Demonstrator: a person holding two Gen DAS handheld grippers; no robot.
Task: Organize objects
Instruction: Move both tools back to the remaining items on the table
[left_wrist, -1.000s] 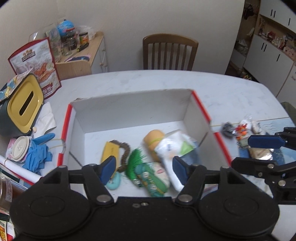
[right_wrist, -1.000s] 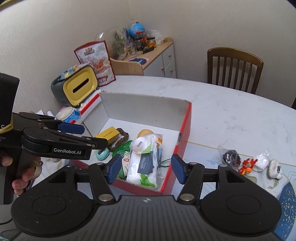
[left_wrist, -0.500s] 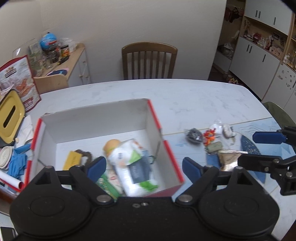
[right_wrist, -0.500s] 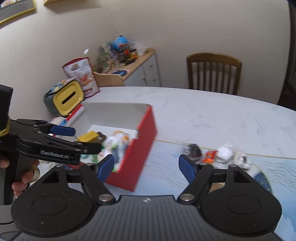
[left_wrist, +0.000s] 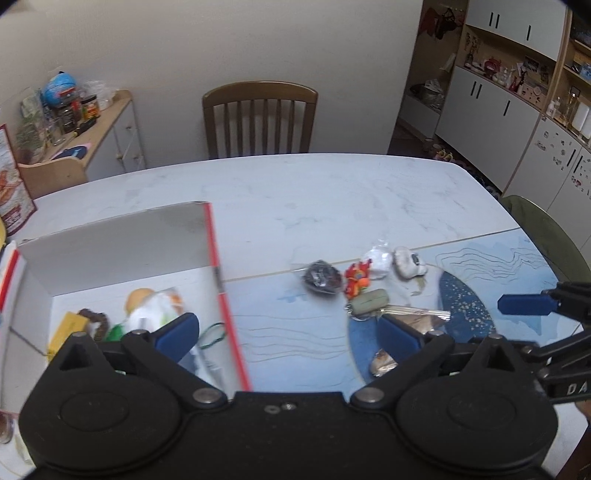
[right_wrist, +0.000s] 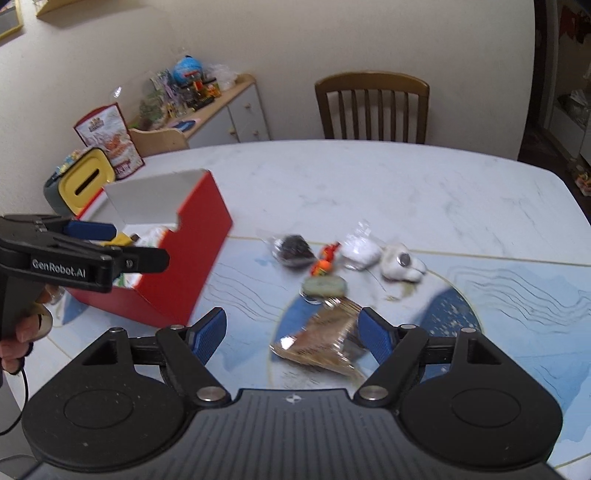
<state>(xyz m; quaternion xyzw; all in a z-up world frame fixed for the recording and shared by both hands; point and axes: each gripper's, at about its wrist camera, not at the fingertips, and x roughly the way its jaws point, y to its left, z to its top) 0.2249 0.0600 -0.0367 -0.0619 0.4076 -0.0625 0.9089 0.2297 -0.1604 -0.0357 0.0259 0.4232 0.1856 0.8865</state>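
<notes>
A red box (right_wrist: 192, 254) with a white inside (left_wrist: 122, 240) stands on the table's left half, holding a white packet (left_wrist: 155, 310), a yellow item and other small things. To its right lies a cluster: a dark pouch (right_wrist: 293, 247), an orange toy (right_wrist: 325, 260), a white bag (right_wrist: 360, 253), a white figure (right_wrist: 400, 264), a green-grey case (right_wrist: 325, 286) and a shiny brown wrapper (right_wrist: 325, 343). My left gripper (left_wrist: 288, 332) is open over the box's right wall. My right gripper (right_wrist: 291, 334) is open, the wrapper lying between its fingers below.
A wooden chair (left_wrist: 258, 118) stands at the table's far side. A yellow-lidded bin (right_wrist: 79, 184) and a snack bag (right_wrist: 109, 136) sit left of the box. A sideboard with clutter (right_wrist: 207, 107) lines the wall. White cabinets (left_wrist: 498, 110) stand at right.
Both grippers swung right, away from the box and toward the cluster of small items. The left jaws opened wider. The wrapper now sits between the right fingers.
</notes>
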